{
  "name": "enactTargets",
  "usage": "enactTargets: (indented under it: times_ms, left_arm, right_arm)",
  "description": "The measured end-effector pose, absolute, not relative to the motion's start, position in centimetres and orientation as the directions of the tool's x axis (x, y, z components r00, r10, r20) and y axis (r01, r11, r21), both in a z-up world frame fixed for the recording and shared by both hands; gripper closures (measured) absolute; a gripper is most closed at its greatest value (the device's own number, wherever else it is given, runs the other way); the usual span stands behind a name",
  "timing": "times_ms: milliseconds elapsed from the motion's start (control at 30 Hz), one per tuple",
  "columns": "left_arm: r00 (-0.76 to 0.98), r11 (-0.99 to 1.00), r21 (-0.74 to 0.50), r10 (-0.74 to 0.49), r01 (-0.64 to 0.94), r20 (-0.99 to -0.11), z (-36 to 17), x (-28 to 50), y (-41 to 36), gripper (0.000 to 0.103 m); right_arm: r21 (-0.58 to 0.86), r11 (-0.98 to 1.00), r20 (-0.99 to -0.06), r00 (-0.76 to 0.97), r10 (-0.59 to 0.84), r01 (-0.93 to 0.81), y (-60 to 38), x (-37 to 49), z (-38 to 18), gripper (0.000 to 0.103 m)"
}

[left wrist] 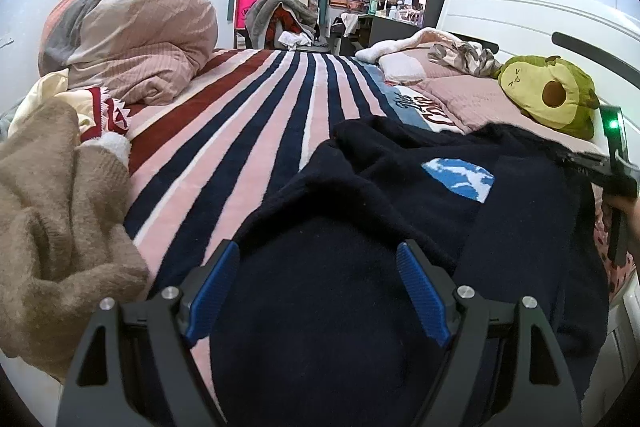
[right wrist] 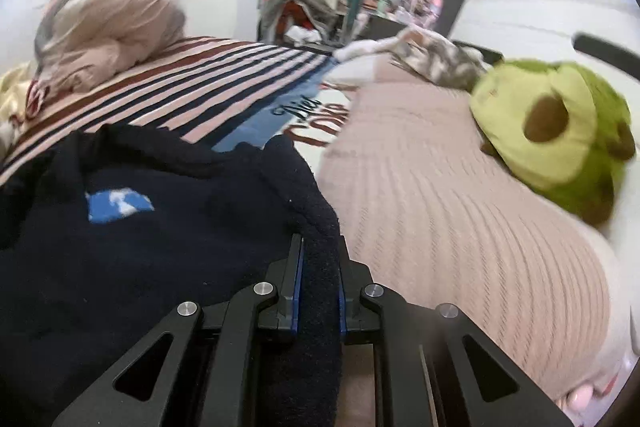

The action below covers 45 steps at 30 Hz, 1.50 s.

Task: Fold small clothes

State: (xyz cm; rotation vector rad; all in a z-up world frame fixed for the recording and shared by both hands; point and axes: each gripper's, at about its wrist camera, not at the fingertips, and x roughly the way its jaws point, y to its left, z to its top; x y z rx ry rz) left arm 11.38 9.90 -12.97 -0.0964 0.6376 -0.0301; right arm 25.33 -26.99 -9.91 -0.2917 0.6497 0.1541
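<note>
I have the navy fleece sweater (left wrist: 360,247) lying on the striped blanket (left wrist: 248,115), toward the pillow end of the bed, its blue-and-white chest patch (left wrist: 458,179) facing up, which tells me the front is on top and the garment is roughly spread, though its upper edge is rumpled. My right gripper (right wrist: 319,287) is clenched on a thick fold of the sweater's right-hand edge; the fleece fills the narrow gap between the blue pads, so I read this as a firm pinch on a side or sleeve, taken there so that edge can be carried across the body for a fold. The right wrist view is smeared, so finer detail there I cannot tell. My left gripper (left wrist: 318,291) is released, its fingers standing wide apart over the lower middle of the sweater with dark fleece between and beneath them but nothing pinched; I judge it is waiting to pin or take the opposite side. The avocado plush (left wrist: 556,95) rests on the pink ribbed cover (right wrist: 440,207) just beyond the sweater's right edge, and a tan knit garment (left wrist: 60,227) is heaped to the left, apart from the sweater.
</note>
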Motion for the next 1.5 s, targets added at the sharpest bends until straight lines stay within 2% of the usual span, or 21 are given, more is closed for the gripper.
enactTargets:
  times_ms: [67, 200, 267, 367, 500, 567, 633, 800, 867, 1000, 1133, 1300, 1367, 1500]
  left_arm:
    - [0.802, 0.995, -0.1, -0.057, -0.004, -0.595, -13.0, 11.3, 9.9, 0.025]
    - [0.801, 0.995, -0.104, -0.06, -0.003, -0.596, -12.9, 10.4, 10.2, 0.025]
    - [0.799, 0.994, -0.105, -0.05, -0.016, -0.6, -12.9, 9.7, 10.8, 0.025]
    - [0.794, 0.994, -0.104, -0.032, -0.039, -0.608, -13.0, 8.3, 11.7, 0.025]
    - [0.775, 0.991, -0.126, -0.044, -0.046, -0.63, -13.8, 6.2, 12.9, 0.025]
    - [0.758, 0.99, -0.134, -0.05, -0.05, -0.651, -14.7, 5.0, 13.4, 0.025]
    - [0.731, 0.986, -0.155, -0.059, -0.064, -0.679, -15.8, 4.1, 13.9, 0.025]
    - [0.68, 0.984, -0.165, -0.08, -0.062, -0.729, -18.4, 2.7, 13.8, 0.025]
    - [0.664, 0.977, -0.204, -0.11, -0.066, -0.74, -19.3, 2.4, 14.0, 0.025]
    - [0.666, 0.963, -0.26, -0.152, -0.066, -0.731, -19.9, 2.1, 14.1, 0.022]
    - [0.65, 0.955, -0.288, -0.172, -0.076, -0.74, -20.3, 2.2, 14.0, 0.022]
    - [0.611, 0.908, -0.414, -0.296, -0.058, -0.734, -21.4, 1.8, 13.8, 0.022]
    - [0.601, 0.892, -0.448, -0.327, -0.057, -0.729, -21.8, 1.9, 13.6, 0.027]
    - [0.591, 0.909, -0.412, -0.3, -0.06, -0.749, -21.6, 2.2, 12.9, 0.03]
  right_arm:
    - [-0.222, 0.949, -0.622, 0.782, 0.038, -0.223, -27.2, 25.0, -10.4, 0.093]
    - [-0.218, 0.948, -0.602, 0.797, 0.055, -0.23, -26.7, 23.6, -9.5, 0.076]
    - [-0.151, 0.957, -0.593, 0.797, 0.113, -0.248, -27.3, 22.1, -8.4, 0.064]
    - [-0.027, 0.959, -0.597, 0.774, 0.211, -0.282, -28.3, 18.7, -7.4, 0.053]
    - [0.098, 0.948, -0.619, 0.727, 0.297, -0.304, -29.7, 13.4, -8.1, 0.05]
    - [0.167, 0.939, -0.635, 0.696, 0.336, -0.301, -30.7, 10.3, -9.2, 0.04]
    - [0.217, 0.932, -0.642, 0.676, 0.36, -0.29, -31.6, 6.9, -10.8, 0.036]
    - [0.352, 0.906, -0.663, 0.62, 0.419, -0.236, -33.5, 3.4, -14.6, 0.035]
    - [0.417, 0.884, -0.669, 0.587, 0.456, -0.211, -33.8, 3.0, -16.1, 0.034]
    - [0.453, 0.87, -0.697, 0.531, 0.482, -0.194, -32.9, 3.3, -18.2, 0.033]
    - [0.555, 0.799, -0.664, 0.455, 0.593, -0.232, -31.4, 4.0, -19.4, 0.032]
    - [0.588, 0.757, -0.642, 0.406, 0.651, -0.286, -29.4, 4.1, -20.1, 0.032]
    - [0.577, 0.752, -0.63, 0.413, 0.658, -0.317, -28.6, 4.1, -19.8, 0.032]
    - [0.591, 0.726, -0.602, 0.408, 0.687, -0.352, -28.0, 4.3, -19.1, 0.033]
